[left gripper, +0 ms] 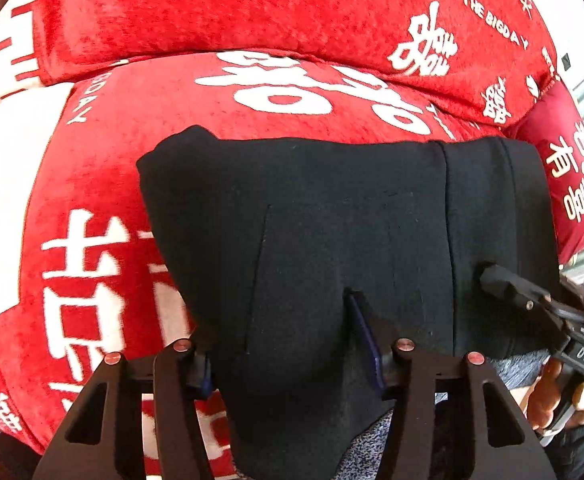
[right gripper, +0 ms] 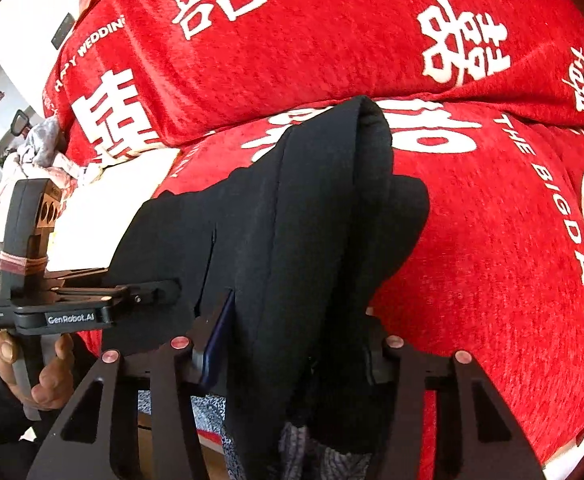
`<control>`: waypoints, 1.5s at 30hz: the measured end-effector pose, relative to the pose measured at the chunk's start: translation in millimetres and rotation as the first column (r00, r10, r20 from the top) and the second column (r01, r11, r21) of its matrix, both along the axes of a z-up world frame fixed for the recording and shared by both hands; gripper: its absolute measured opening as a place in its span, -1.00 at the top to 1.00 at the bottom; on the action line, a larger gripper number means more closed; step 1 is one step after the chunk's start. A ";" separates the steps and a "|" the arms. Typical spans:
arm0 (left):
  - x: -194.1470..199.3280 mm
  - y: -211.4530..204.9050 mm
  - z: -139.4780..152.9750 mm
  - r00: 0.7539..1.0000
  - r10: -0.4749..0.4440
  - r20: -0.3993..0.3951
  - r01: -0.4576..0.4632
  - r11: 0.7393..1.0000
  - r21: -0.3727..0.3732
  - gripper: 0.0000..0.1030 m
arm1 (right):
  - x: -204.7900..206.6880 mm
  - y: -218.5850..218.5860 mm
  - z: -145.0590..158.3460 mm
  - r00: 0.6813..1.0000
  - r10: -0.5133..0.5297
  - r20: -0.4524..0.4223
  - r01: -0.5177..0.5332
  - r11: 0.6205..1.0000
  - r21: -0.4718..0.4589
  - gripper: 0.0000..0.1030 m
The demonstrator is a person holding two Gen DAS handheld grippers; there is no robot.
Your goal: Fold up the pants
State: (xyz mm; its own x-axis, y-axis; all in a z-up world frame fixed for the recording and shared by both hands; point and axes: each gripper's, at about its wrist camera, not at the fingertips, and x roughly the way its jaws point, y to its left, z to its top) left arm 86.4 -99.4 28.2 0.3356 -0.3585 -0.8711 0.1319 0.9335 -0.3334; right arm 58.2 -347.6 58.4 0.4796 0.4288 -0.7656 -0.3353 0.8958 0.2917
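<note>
The left claw points steeply downward, its two fingers partly closed on a fold of the black pants, with fabric bunched between the blue pads. In the right wrist view the person's left hand wraps the handle beneath that claw, fingers curled around the grip. The pants, one garment, hang as a doubled dark panel held up between the two claws, above the red blanket printed with white characters that covers the bed. The right claw likewise points downward, partly closed on a thicker, rolled fold of the same pants; its left blue pad presses the cloth. In the left wrist view the right hand grips its handle at the frame edge. Count: two claws, two hands, one pair of pants, one blanket
</note>
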 end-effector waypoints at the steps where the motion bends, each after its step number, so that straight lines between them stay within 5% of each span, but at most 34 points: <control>1: -1.2 6.8 3.4 1.000 0.007 0.003 -0.007 1.000 -0.004 -0.08 | -1.3 4.1 1.4 1.000 0.001 0.001 -0.001 1.000 0.003 -0.08; 22: -2.6 139.8 37.2 0.988 0.148 0.053 -0.151 0.987 0.058 -0.08 | 9.1 132.9 21.3 0.994 0.113 -0.006 -0.112 0.992 0.064 -0.08; 35: 40.7 145.5 -7.2 0.989 0.142 -0.034 -0.140 0.989 0.058 -0.08 | 53.0 144.0 -14.6 0.992 0.076 -0.098 -0.073 0.996 0.043 -0.08; 45: 51.0 154.5 -30.6 0.989 0.139 -0.059 -0.138 0.990 0.017 -0.18 | 86.4 127.4 -50.4 0.980 0.038 -0.196 -0.016 0.994 0.111 -0.22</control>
